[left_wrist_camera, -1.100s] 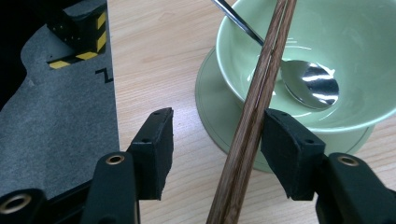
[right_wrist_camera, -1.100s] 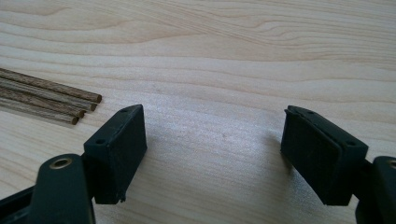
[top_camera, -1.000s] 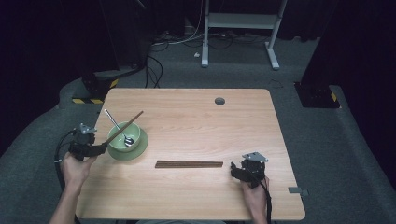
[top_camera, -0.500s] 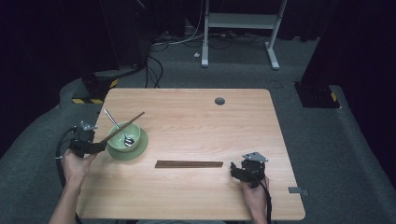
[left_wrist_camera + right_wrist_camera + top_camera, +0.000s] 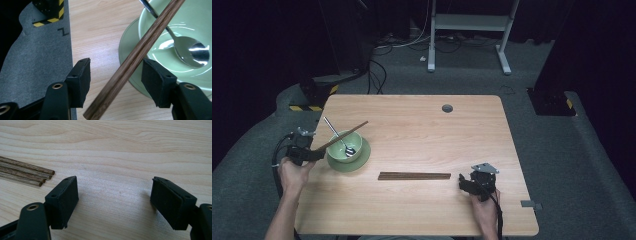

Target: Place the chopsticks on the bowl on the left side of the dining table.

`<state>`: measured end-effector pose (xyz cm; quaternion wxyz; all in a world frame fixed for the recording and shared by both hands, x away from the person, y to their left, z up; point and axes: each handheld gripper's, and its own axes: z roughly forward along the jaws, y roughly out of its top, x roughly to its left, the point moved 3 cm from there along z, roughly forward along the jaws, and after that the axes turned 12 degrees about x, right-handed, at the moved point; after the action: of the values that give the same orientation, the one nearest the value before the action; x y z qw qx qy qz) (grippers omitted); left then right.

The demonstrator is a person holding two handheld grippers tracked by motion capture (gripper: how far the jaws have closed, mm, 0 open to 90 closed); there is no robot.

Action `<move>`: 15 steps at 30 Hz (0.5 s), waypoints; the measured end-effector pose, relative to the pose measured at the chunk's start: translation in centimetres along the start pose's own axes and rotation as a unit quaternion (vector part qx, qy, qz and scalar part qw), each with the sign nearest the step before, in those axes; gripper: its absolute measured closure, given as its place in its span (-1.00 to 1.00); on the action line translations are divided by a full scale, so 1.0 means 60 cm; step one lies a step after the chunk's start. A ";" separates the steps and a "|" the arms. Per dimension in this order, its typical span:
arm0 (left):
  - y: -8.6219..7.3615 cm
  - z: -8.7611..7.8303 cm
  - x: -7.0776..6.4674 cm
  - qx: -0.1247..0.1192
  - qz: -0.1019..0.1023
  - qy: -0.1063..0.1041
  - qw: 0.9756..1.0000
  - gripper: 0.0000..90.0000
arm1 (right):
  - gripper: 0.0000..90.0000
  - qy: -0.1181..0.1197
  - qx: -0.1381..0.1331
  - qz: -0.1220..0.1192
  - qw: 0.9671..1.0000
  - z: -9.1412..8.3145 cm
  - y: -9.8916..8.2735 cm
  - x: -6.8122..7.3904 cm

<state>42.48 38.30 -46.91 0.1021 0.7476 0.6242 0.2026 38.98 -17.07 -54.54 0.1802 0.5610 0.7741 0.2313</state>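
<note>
On the wooden table point(image 5: 422, 130), the left gripper point(image 5: 116, 75) has just been opening around the chopsticks point(image 5: 140, 52), which are leaning over the green bowl point(image 5: 343, 144); the right gripper point(image 5: 113, 200) is standing open, holding nothing.

A dark lab: wooden table point(image 5: 422, 135) on grey carpet point(image 5: 562, 150), floor cables point(image 5: 379, 70), hazard-striped equipment base point(image 5: 314, 95).

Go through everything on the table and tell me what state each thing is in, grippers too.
Left gripper: open, jaws just been opening, chopstick pair between them, pads not pressing.
Chopstick pair: slanted, resting across the bowl rim.
Bowl: upright on the saucer, spoon inside.
Spoon: lying in the bowl, handle sticking out over the rim.
Saucer: flat on the table.
Loose chopsticks: lying flat, side by side.
Right gripper: open, empty, over bare table.
</note>
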 end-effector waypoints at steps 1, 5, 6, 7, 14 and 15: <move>0.000 0.001 0.000 0.001 0.001 0.001 1.000 -0.10 | -0.52 0.000 0.000 0.000 1.000 0.000 0.000 0.000; 0.003 0.004 0.000 0.004 0.000 0.001 1.000 -0.11 | -0.52 0.000 0.000 0.000 1.000 0.000 0.000 0.000; 0.003 0.004 0.000 0.004 -0.001 0.001 1.000 -0.11 | -0.52 0.000 0.000 0.000 1.000 0.000 0.000 0.000; 0.003 0.004 0.000 0.004 -0.001 0.001 1.000 -0.11 | -0.52 0.000 0.000 0.000 1.000 0.000 0.000 0.000; 0.003 -0.013 -0.003 -0.007 -0.003 -0.011 1.000 -0.11 | -0.52 0.000 0.000 0.000 1.000 0.000 0.000 0.000; 0.004 -0.016 -0.004 -0.010 -0.003 -0.014 1.000 -0.12 | -0.52 0.000 0.000 0.000 1.000 0.000 0.000 0.000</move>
<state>42.22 37.90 -46.00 0.1185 0.7475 0.6229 0.1980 38.98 -17.07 -54.54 0.1802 0.5608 0.7743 0.2313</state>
